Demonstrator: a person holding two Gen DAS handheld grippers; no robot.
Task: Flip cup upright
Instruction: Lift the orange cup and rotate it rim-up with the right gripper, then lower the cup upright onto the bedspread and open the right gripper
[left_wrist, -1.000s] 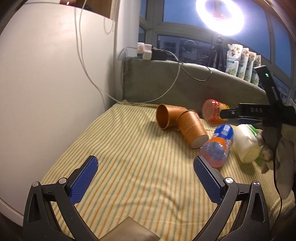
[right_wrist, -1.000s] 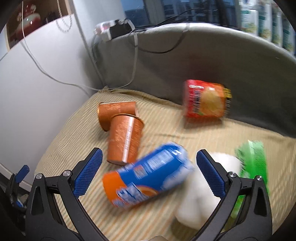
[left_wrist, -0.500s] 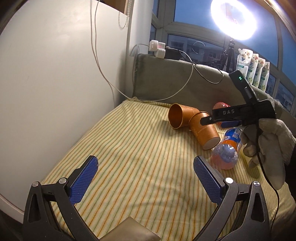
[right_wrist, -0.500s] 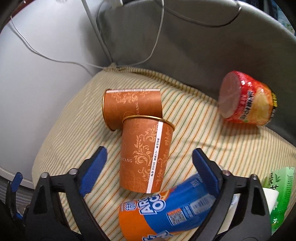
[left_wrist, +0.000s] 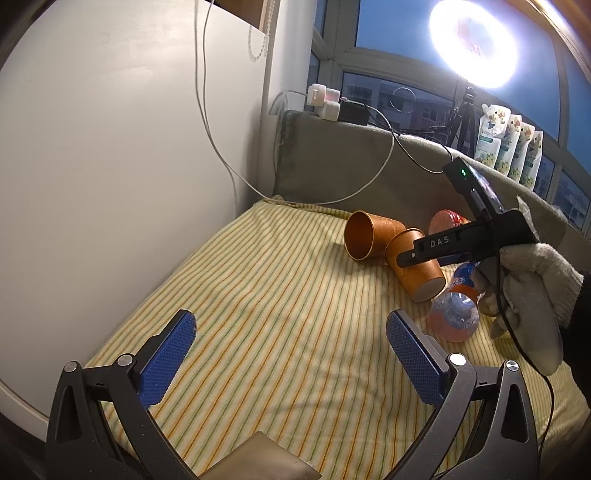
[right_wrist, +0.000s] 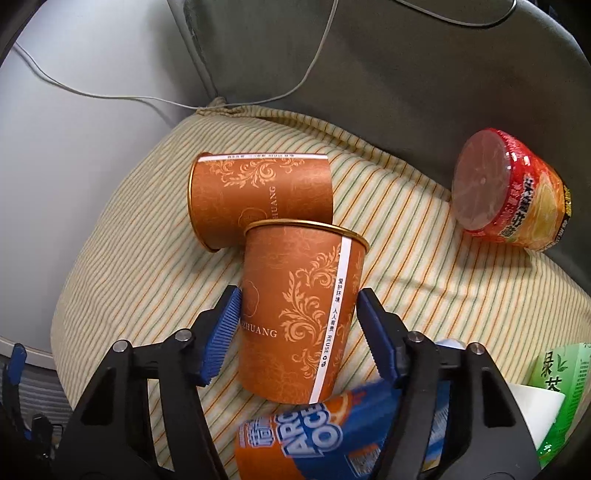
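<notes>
Your right gripper (right_wrist: 299, 317) is spread wide w/ the near cup (right_wrist: 301, 314) between its pads, left pad about touching, no clamp yet. Cup lies on its side on the striped cushion (right_wrist: 140, 266), axis along the fingers, rim against the far cup (right_wrist: 258, 192). Bottle (right_wrist: 314, 439) crowds its base; room upward only. Left gripper (left_wrist: 291, 354) spread, holding nothing, well apart.

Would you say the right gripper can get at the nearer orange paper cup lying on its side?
Probably yes: the right gripper already straddles the nearer orange paper cup, jaws open on either side, nothing between them.
</notes>
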